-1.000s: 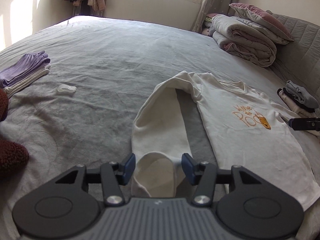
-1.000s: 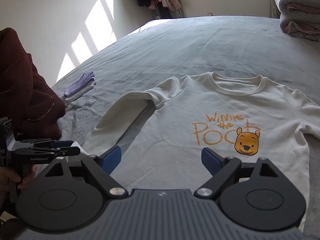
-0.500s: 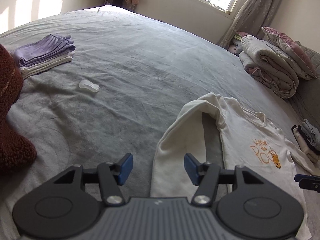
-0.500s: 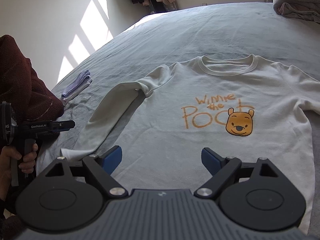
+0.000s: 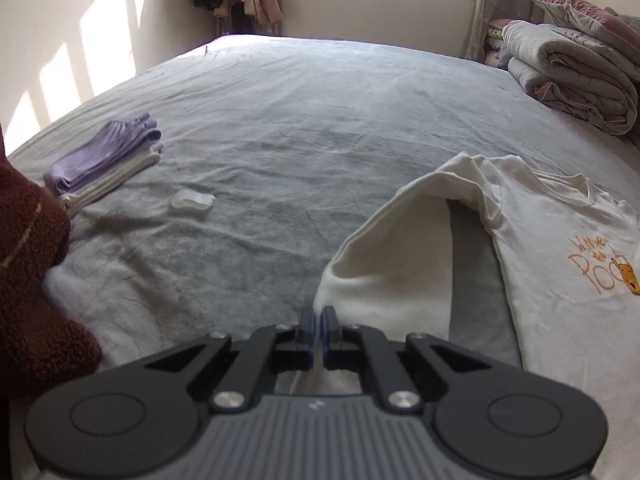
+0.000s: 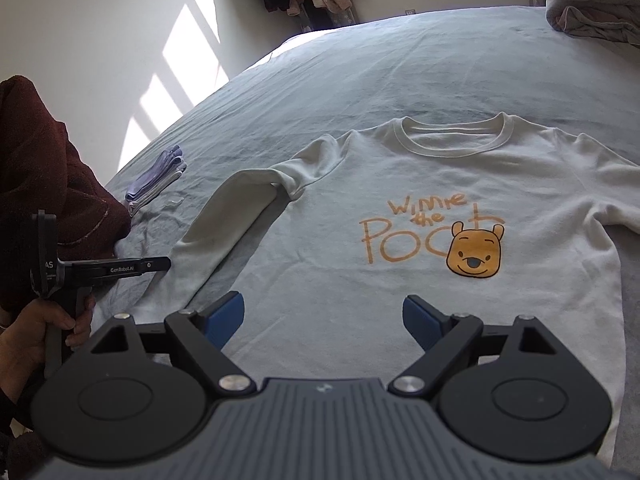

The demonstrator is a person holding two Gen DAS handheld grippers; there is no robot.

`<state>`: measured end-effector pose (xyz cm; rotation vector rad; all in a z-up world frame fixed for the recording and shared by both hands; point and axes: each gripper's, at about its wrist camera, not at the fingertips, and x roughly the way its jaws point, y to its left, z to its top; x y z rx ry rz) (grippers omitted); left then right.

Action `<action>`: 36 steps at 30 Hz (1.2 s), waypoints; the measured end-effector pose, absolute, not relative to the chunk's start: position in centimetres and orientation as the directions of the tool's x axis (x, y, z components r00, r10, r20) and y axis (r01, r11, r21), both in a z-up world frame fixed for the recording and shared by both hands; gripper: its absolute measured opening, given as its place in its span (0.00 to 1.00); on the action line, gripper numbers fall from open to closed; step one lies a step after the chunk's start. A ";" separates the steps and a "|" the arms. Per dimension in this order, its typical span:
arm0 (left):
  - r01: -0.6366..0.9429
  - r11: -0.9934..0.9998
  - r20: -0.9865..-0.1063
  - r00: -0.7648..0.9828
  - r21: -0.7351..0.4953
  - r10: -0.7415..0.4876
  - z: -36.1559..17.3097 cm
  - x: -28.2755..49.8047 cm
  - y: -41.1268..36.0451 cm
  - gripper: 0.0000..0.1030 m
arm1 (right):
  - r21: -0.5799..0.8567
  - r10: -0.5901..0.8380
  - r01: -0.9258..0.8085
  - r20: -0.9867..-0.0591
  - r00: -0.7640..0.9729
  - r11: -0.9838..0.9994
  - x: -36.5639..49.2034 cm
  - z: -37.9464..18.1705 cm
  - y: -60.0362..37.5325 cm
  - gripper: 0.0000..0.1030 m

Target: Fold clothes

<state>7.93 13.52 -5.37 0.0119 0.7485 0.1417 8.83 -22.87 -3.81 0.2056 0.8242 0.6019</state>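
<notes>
On grey bed (image 5: 320, 128), white sweatshirt (image 6: 400, 280), left gripper (image 5: 318, 322) pinching sleeve (image 5: 400, 248)

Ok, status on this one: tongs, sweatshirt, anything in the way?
Left tongs shut on the sleeve cuff. Right tongs open over the sweatshirt hem, gripping nothing. Sweatshirt flat, unfolded. Nothing in the way.

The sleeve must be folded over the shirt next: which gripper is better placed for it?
Left. The left gripper is shut on the sleeve cuff; the right gripper hangs open over the shirt hem, holding nothing.
</notes>
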 end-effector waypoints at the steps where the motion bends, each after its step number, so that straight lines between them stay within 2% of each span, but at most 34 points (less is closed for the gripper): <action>1: -0.140 0.982 -0.633 0.750 0.128 0.189 -4.4 8.0 13.1 0.03 | 0.398 0.576 -0.420 -0.627 0.525 0.816 8.9 -3.8 -22.9 0.87; 4: -0.165 0.948 -0.524 0.801 0.272 0.290 -2.5 8.1 12.0 0.03 | 0.402 0.575 -0.414 -0.626 0.527 0.817 8.9 -3.8 -23.0 0.87; 7: -0.156 0.903 -0.429 0.839 0.399 0.335 -1.3 8.2 10.9 0.03 | 0.402 0.574 -0.413 -0.625 0.529 0.817 9.0 -3.8 -23.0 0.87; 10: -0.083 0.885 -0.428 0.852 0.459 0.302 -1.6 7.5 9.5 0.03 | 0.403 0.573 -0.410 -0.624 0.532 0.819 9.1 -3.8 -23.2 0.87; 13: 0.012 0.892 -0.490 0.839 0.452 0.238 -3.1 6.2 8.5 0.03 | 0.405 0.571 -0.404 -0.622 0.535 0.820 9.1 -3.8 -23.4 0.87; 19: 0.184 0.923 -0.634 0.769 0.339 0.080 -6.9 3.4 6.6 0.04 | 0.408 0.571 -0.400 -0.621 0.537 0.821 9.1 -3.7 -23.4 0.87; 25: 0.195 0.964 -0.697 0.717 0.181 -0.014 -8.0 2.4 6.9 0.07 | 0.412 0.572 -0.398 -0.625 0.531 0.820 9.0 -3.9 -23.4 0.87; 27: 0.176 0.980 -0.712 0.700 0.093 -0.059 -7.3 1.9 7.8 0.19 | 0.411 0.572 -0.399 -0.625 0.531 0.820 9.0 -3.9 -23.4 0.87; 28: 0.162 0.986 -0.715 0.694 0.047 -0.080 -6.9 1.6 8.4 0.30 | 0.411 0.572 -0.399 -0.625 0.531 0.820 9.0 -3.9 -23.4 0.87; 29: 0.140 0.990 -0.711 0.698 0.014 -0.089 -6.6 1.2 9.0 0.36 | 0.411 0.572 -0.399 -0.625 0.531 0.820 9.0 -3.9 -23.4 0.87; 33: 0.010 0.994 -0.709 0.701 -0.104 -0.081 -5.3 0.3 12.2 0.43 | 0.412 0.573 -0.400 -0.623 0.532 0.819 9.0 -3.8 -23.3 0.87; 36: -0.087 0.990 -0.721 0.693 -0.107 -0.017 -5.2 -0.2 14.0 0.46 | 0.413 0.575 -0.401 -0.623 0.530 0.817 8.9 -3.9 -23.3 0.87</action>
